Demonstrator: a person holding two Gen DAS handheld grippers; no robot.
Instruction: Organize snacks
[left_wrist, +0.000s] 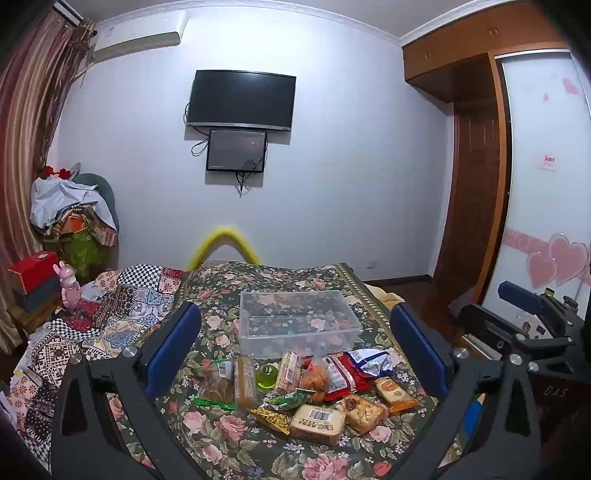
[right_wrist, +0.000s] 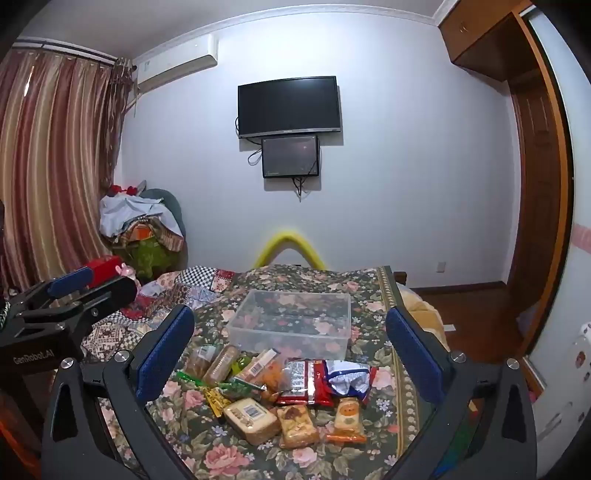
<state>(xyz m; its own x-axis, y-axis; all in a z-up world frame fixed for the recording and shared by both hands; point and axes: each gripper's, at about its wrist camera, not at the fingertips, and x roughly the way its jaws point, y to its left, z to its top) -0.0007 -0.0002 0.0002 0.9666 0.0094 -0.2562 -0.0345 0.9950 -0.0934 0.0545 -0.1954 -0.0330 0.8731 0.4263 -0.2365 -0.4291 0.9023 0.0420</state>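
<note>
Covering the bed, a dark floral woven bedspread (left_wrist: 221, 424) carries a clear rectangular plastic bin (left_wrist: 299, 321) with nothing in it. Just in front of the bin lies a loose heap of crinkly wrapped snack packets (left_wrist: 314, 391), none inside it. Left gripper (left_wrist: 295, 350) and right gripper (right_wrist: 290, 350), both with blue padded fingers, hover spread wide apart, gripping nothing.
</note>
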